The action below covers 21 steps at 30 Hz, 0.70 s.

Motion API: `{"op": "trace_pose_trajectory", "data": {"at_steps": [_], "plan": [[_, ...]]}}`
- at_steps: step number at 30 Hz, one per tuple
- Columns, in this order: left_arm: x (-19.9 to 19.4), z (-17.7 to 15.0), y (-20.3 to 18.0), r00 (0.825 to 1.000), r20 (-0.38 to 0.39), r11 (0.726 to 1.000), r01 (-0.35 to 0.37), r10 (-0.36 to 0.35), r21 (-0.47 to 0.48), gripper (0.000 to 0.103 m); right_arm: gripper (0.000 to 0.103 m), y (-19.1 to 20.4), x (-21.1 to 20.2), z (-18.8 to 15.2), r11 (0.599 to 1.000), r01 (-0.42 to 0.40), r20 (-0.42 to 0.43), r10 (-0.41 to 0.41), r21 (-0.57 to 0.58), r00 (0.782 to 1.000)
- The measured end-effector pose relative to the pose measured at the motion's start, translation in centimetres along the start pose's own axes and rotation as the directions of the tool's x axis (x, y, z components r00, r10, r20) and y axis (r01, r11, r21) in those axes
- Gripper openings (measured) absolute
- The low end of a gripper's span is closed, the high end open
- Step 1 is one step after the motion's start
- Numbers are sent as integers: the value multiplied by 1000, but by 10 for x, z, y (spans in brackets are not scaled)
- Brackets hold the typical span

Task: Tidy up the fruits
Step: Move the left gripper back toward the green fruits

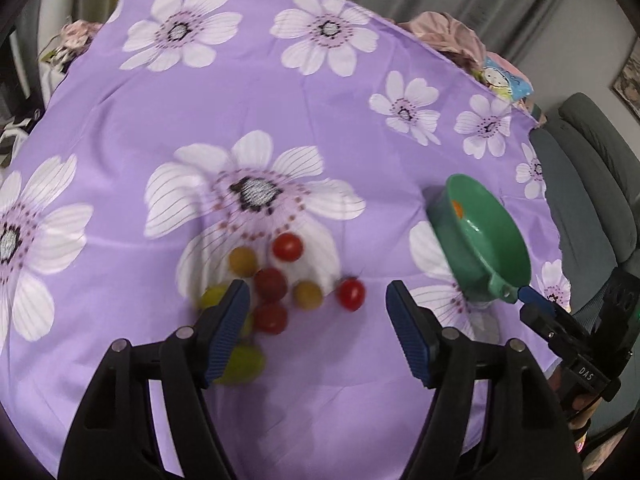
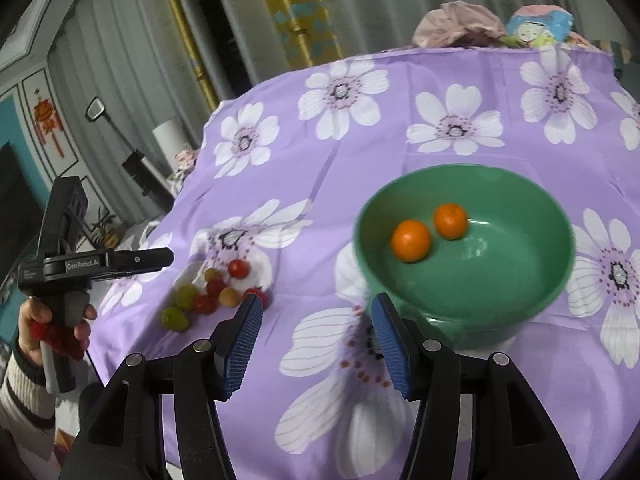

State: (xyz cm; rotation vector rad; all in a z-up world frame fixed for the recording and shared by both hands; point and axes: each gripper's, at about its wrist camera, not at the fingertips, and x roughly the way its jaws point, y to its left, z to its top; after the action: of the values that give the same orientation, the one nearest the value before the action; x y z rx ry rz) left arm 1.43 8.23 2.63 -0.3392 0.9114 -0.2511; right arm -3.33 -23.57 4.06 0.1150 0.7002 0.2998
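Note:
A green bowl [image 2: 500,280] stands on the purple flowered tablecloth [image 2: 320,160] and holds two small oranges [image 2: 411,240]. The bowl also shows at the right of the left wrist view [image 1: 488,248]. A cluster of red, yellow and green cherry tomatoes [image 1: 276,284] lies on the cloth; it shows small in the right wrist view [image 2: 212,292]. My left gripper [image 1: 318,312] is open and empty, hovering just above and before the cluster. My right gripper [image 2: 318,320] is open and empty, just in front of the bowl's near rim.
The table's far edge carries bundled pink cloth [image 2: 460,26] and a cartoon-print bag [image 2: 536,26]. A grey chair [image 1: 592,208] stands past the table's right edge. Curtains hang behind.

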Motion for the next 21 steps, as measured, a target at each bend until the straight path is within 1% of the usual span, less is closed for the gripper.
{"op": "trace_pose_trajectory", "data": {"at_steps": [3, 7, 11, 13, 15, 17, 21], "plan": [[-3, -9, 9, 1000, -11, 1000, -13, 13, -2, 71, 57, 9, 4, -2, 1000, -17, -18, 16, -22, 1000], [-8, -23, 18, 999, -19, 998, -44, 45, 37, 69, 57, 21, 11, -6, 998, -42, -52, 40, -55, 998], [-10, -33, 22, 999, -28, 996, -40, 43, 85, 66, 57, 37, 23, -12, 993, -77, -93, 69, -86, 993], [-9, -37, 23, 999, -37, 994, -34, 38, 102, 65, 57, 49, 33, -16, 988, -106, -129, 91, -113, 988], [-7, -40, 24, 999, -49, 995, -11, 16, 102, 62, 57, 60, 42, -20, 983, -126, -160, 103, -137, 982], [-5, -42, 23, 998, -56, 995, 1, 5, 95, 62, 57, 72, 54, -24, 975, -149, -201, 115, -164, 973], [2, -44, 26, 997, -80, 997, -3, 9, 75, 62, 57, 90, 69, -28, 963, -193, -245, 144, -188, 959]]}}
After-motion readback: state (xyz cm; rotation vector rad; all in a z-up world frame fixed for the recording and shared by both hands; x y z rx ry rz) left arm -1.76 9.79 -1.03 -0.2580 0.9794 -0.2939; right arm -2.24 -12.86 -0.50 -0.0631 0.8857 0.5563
